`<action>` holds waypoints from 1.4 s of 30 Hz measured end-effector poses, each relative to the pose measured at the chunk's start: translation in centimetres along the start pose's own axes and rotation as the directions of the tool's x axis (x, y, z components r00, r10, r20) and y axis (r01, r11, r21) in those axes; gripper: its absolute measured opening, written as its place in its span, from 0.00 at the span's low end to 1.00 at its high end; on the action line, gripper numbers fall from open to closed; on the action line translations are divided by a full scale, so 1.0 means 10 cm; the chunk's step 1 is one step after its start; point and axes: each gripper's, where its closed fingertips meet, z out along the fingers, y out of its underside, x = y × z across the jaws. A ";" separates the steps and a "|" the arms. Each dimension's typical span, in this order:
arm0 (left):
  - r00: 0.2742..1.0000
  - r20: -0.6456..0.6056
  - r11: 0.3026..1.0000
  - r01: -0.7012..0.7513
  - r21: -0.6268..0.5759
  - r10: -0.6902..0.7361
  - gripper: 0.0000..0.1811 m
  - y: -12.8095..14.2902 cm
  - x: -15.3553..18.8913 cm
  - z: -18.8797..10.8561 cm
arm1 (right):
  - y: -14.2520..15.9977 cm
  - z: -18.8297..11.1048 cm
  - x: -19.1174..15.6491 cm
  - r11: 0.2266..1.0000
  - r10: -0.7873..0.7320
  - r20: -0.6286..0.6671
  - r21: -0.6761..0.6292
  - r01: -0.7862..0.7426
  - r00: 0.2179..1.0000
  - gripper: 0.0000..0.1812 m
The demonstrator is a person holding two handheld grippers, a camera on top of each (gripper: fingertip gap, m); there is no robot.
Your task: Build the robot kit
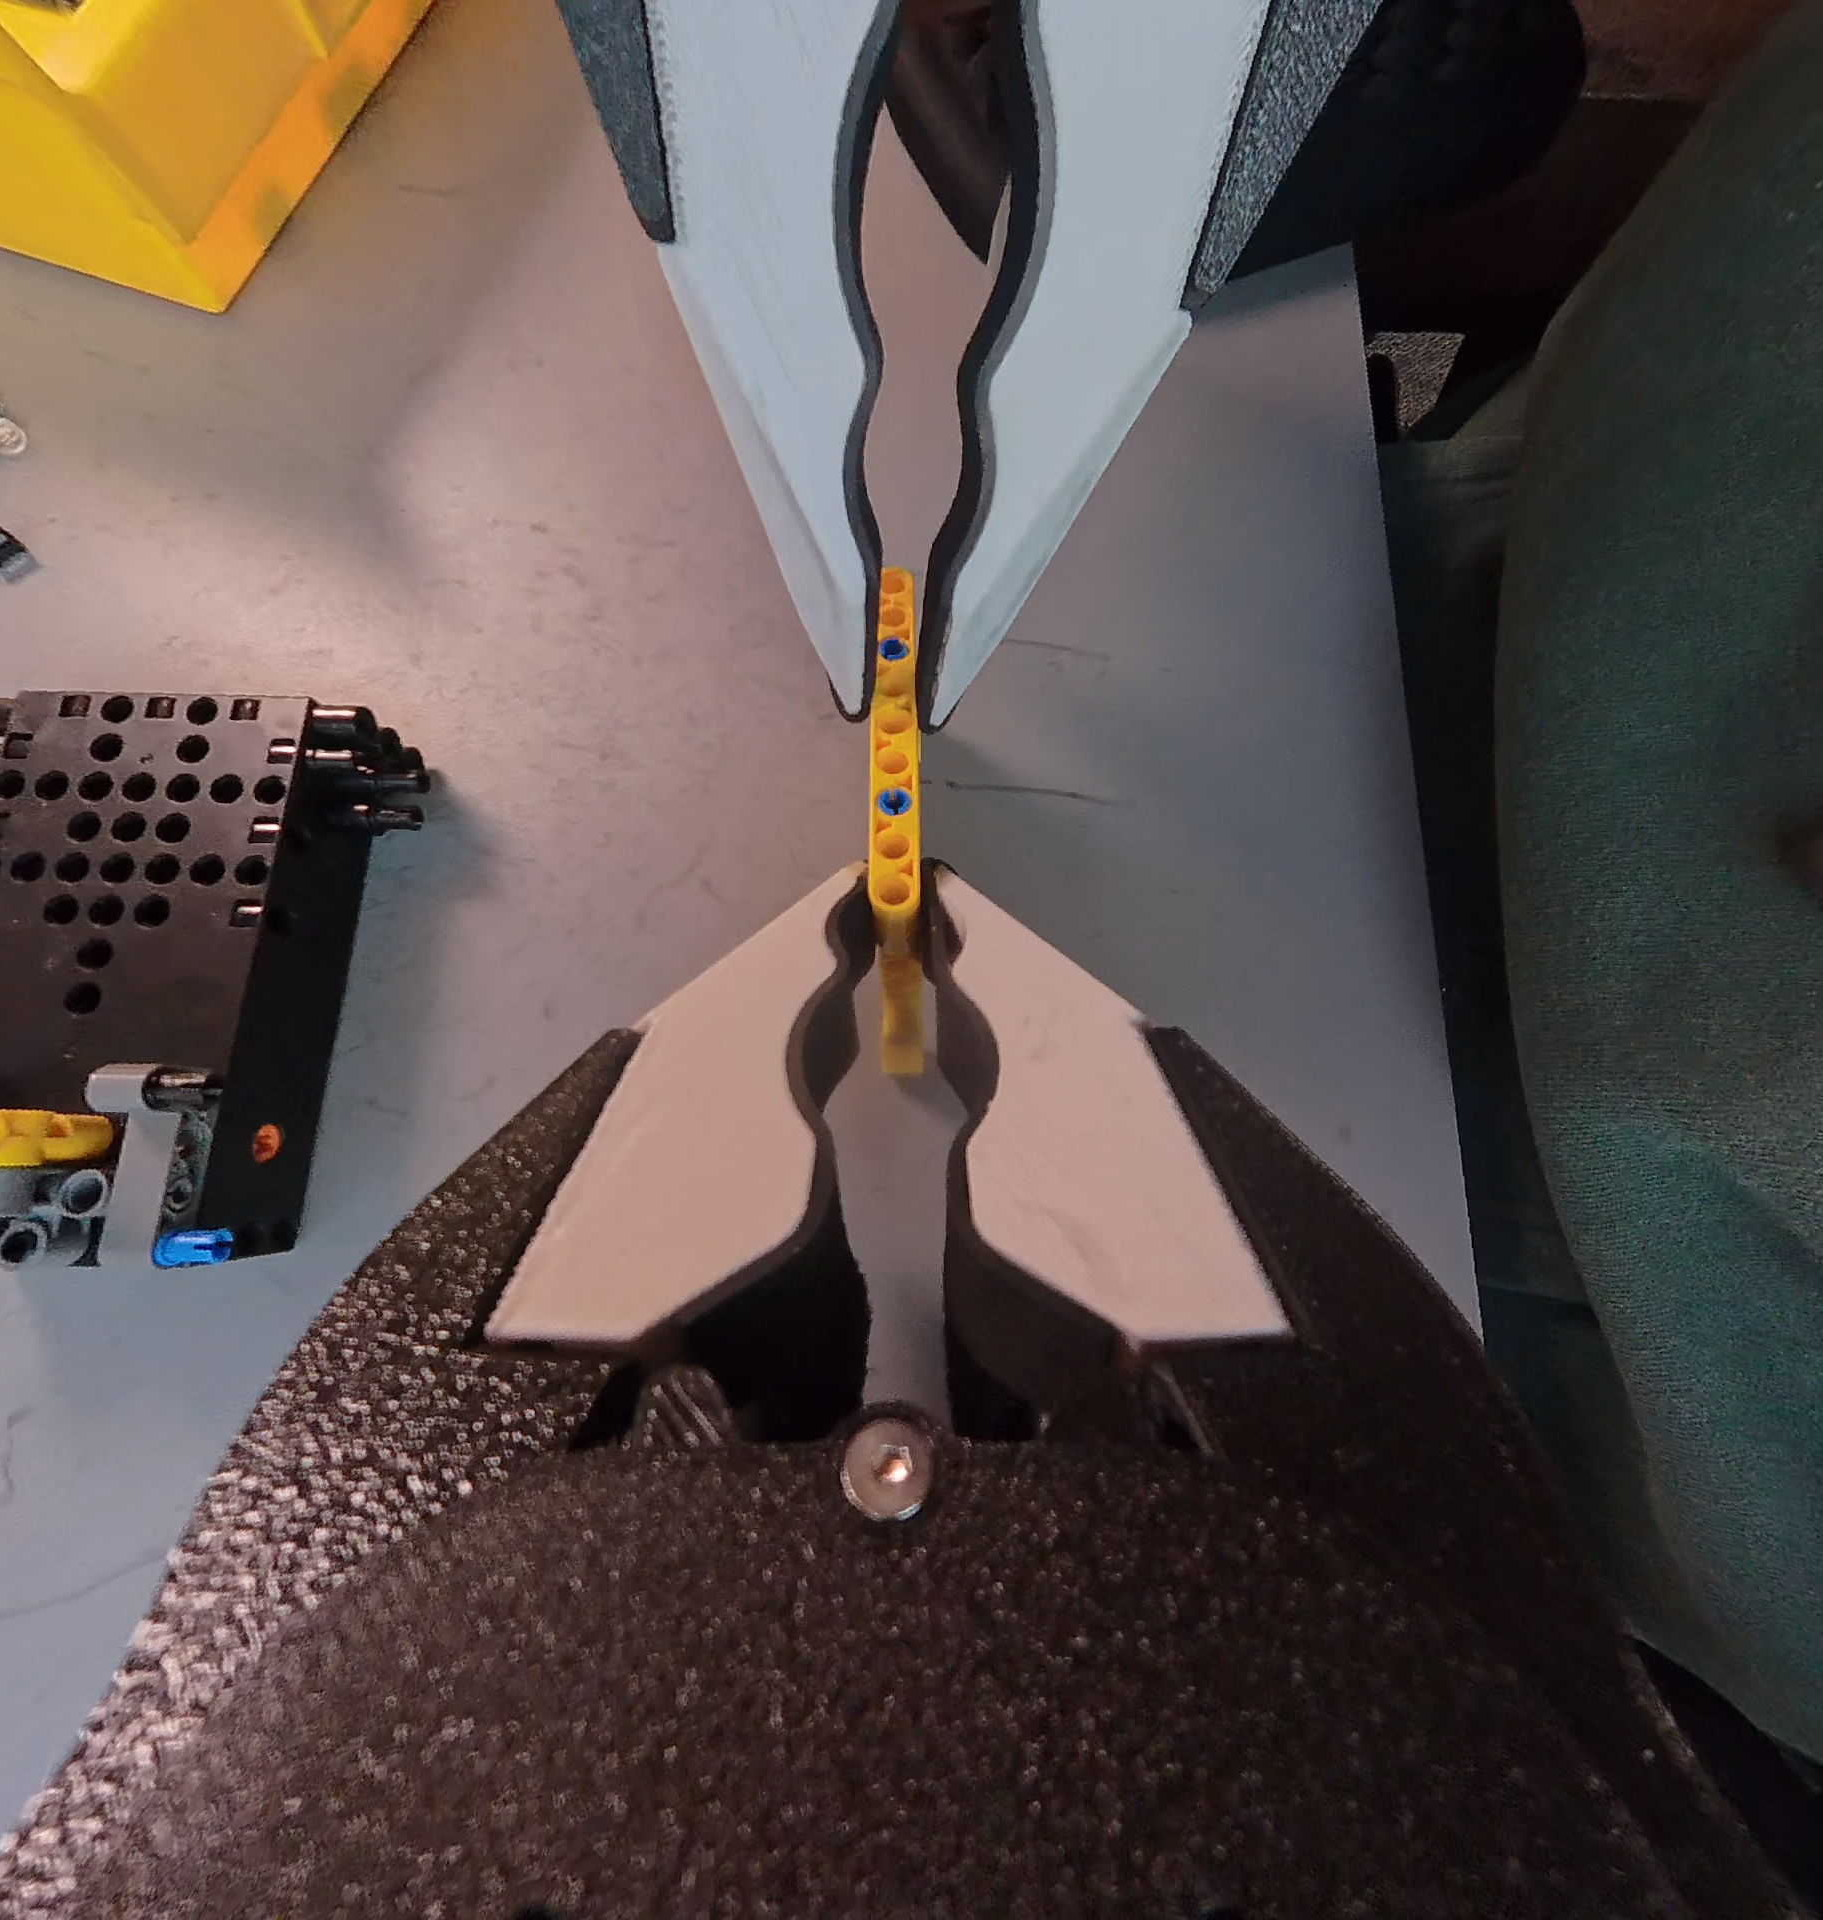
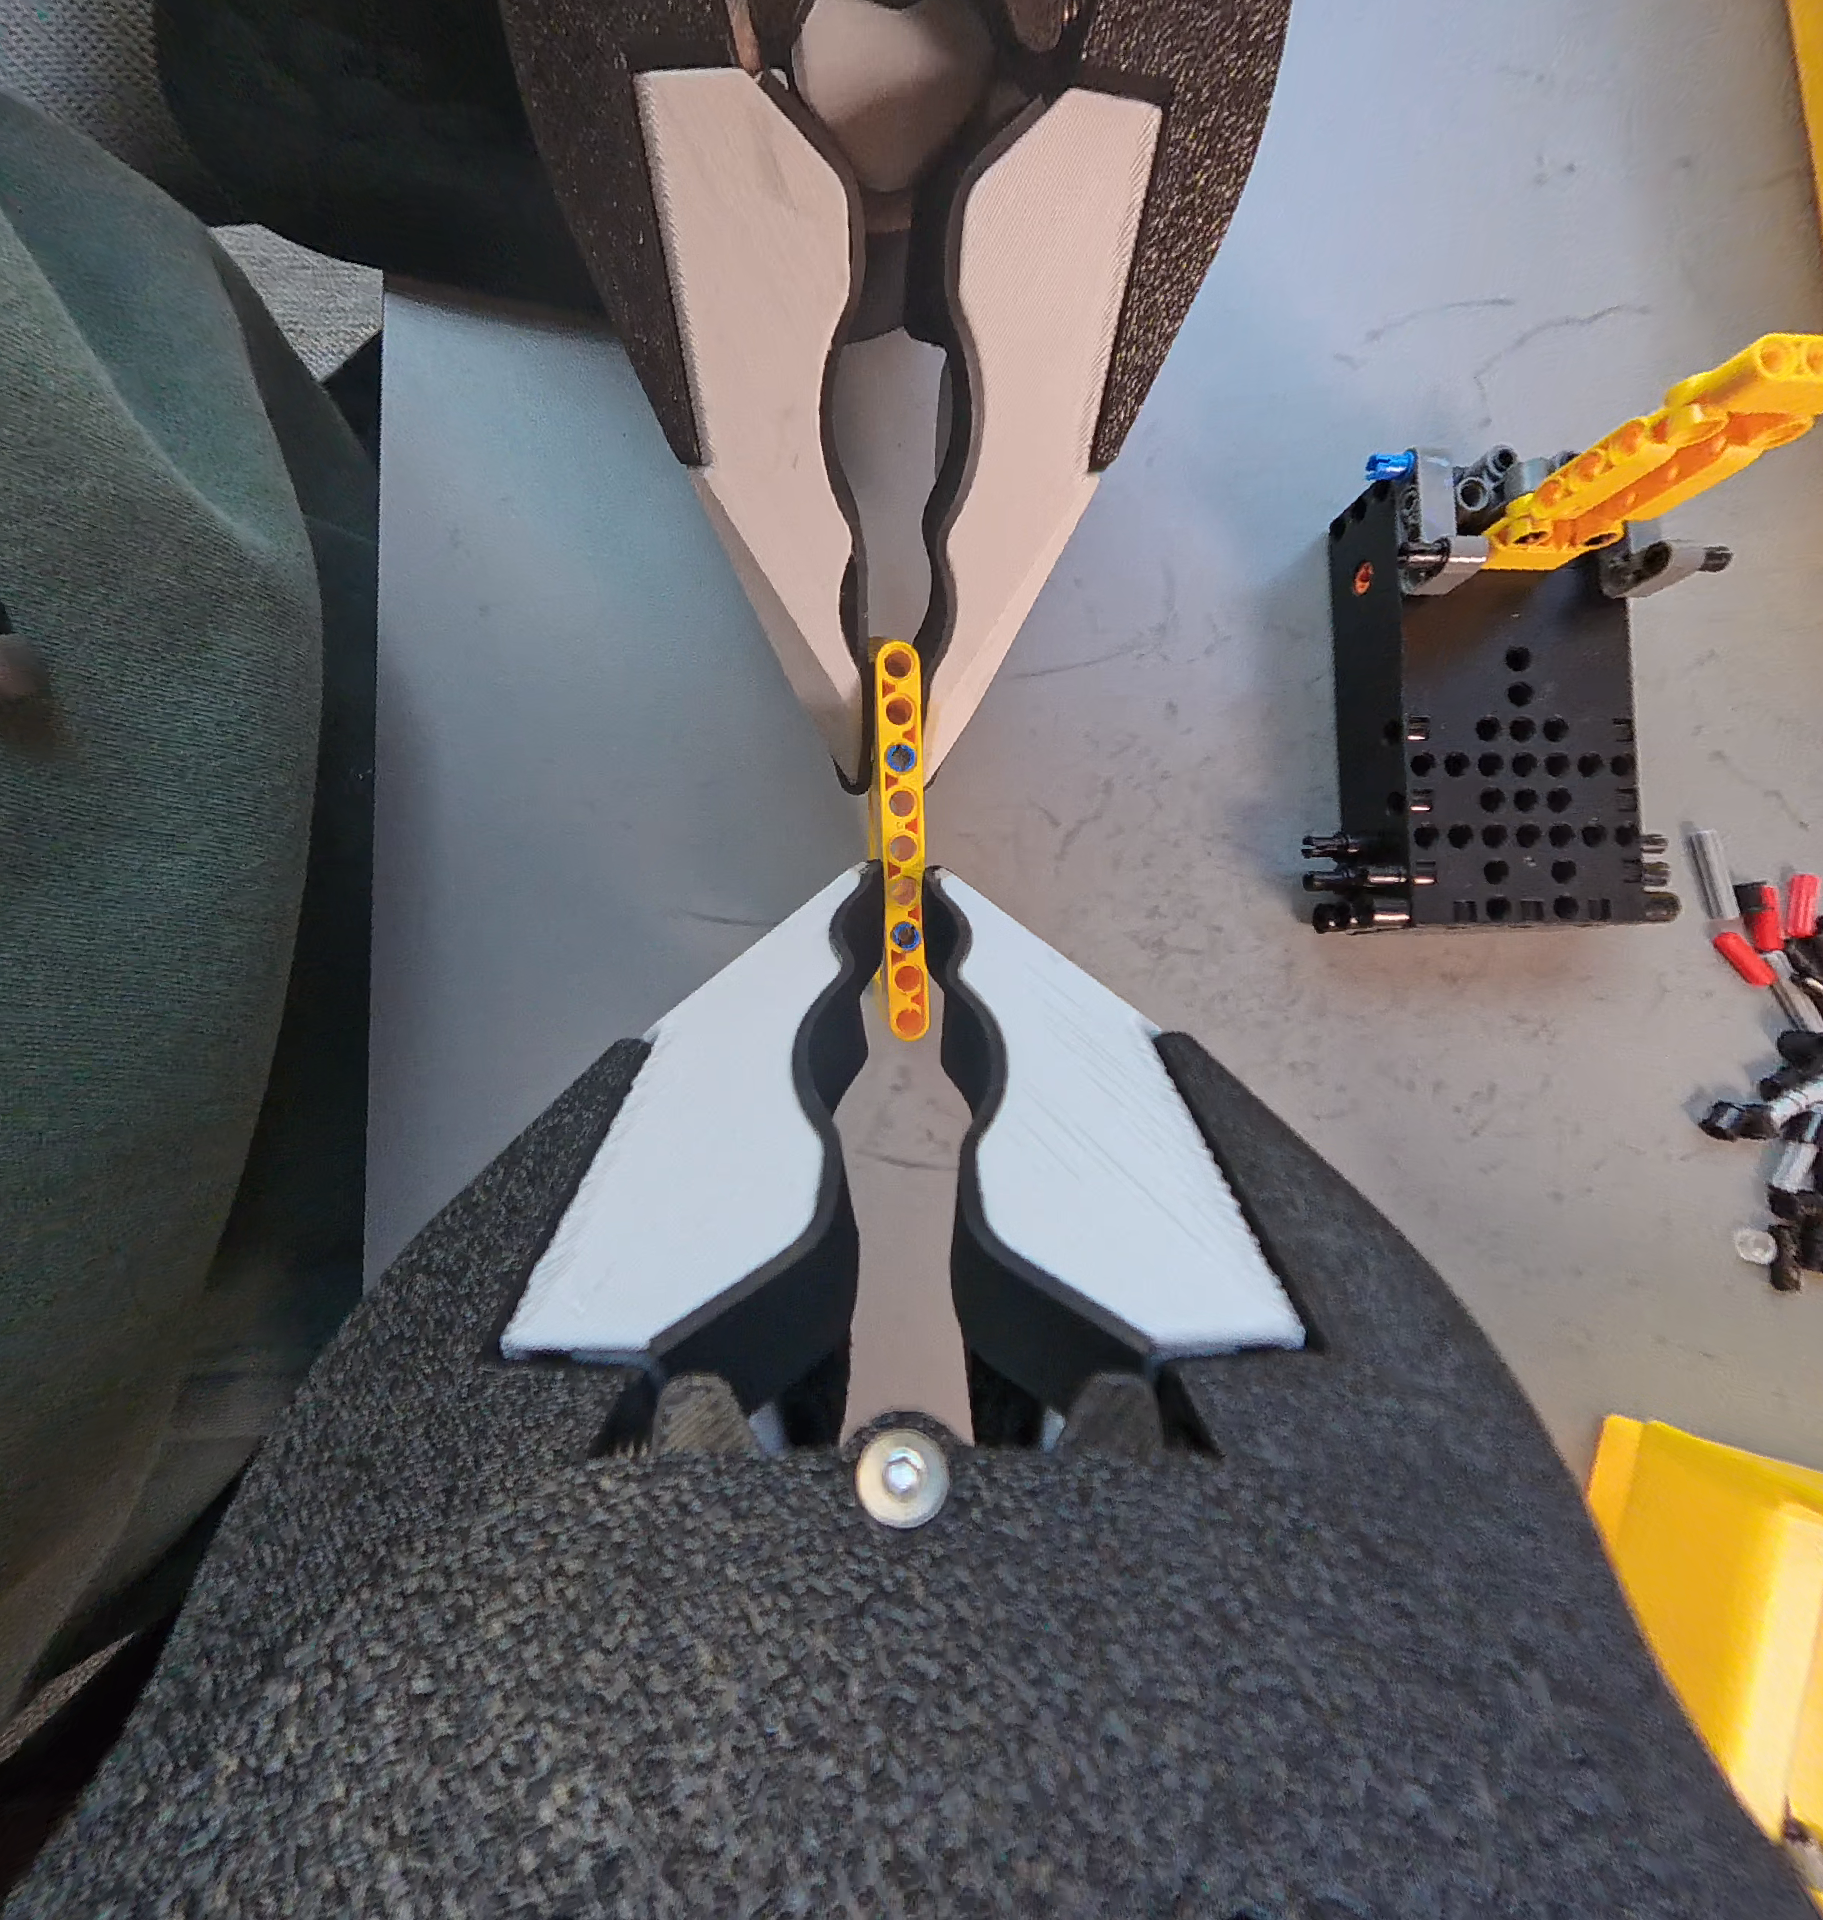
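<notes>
Yellow beam (image 1: 894, 769), clamped endwise by both hand-held grippers above scuffed grey table (image 1: 533, 540).

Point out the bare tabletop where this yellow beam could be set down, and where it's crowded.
Both grippers, left and right, pinch the yellow beam. Bare table lies under it, bordered by the black block, the yellow bin and the table's edge by the person. Crowded: the pin pile beyond the block.
</notes>
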 end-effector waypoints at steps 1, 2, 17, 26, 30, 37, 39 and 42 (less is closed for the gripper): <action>1.000 -0.006 1.000 0.006 0.001 -0.006 0.04 0.00 0.00 0.00 | 0.00 0.00 0.01 1.000 0.005 0.005 0.003 -0.005 1.000 0.04; 1.000 -0.016 1.000 0.016 0.002 -0.016 0.04 0.00 0.00 0.00 | -0.01 0.01 0.02 1.000 0.009 0.006 0.009 -0.009 1.000 0.04; 0.786 -0.450 0.837 0.530 0.138 -0.423 0.04 -0.42 -0.10 -0.35 | -0.21 -0.30 0.23 0.914 -0.249 -0.345 0.227 0.337 0.905 0.21; 0.641 -0.623 0.698 0.686 0.204 -0.448 0.06 -0.66 -0.07 -0.50 | -0.34 -0.38 0.22 0.879 -0.265 -0.392 0.277 0.387 0.881 0.25; 0.892 -0.363 0.810 0.413 0.416 -0.269 0.26 -0.70 -0.17 -0.66 | -0.32 -0.48 0.27 0.877 -0.141 -0.310 0.402 0.264 0.940 0.25; 1.000 0.001 0.943 -0.027 0.331 0.028 0.31 -0.70 -0.07 -0.51 | -0.37 -0.47 0.22 0.864 -0.141 -0.245 0.443 0.240 0.959 0.25; 0.987 0.118 0.962 -0.137 0.235 0.111 0.27 -0.62 -0.13 -0.44 | -0.38 -0.46 0.20 0.867 -0.139 -0.215 0.445 0.223 0.967 0.25; 0.964 0.202 0.970 -0.202 0.134 0.173 0.25 -0.56 -0.17 -0.40 | -0.38 -0.45 0.17 0.875 -0.128 -0.185 0.441 0.199 0.974 0.25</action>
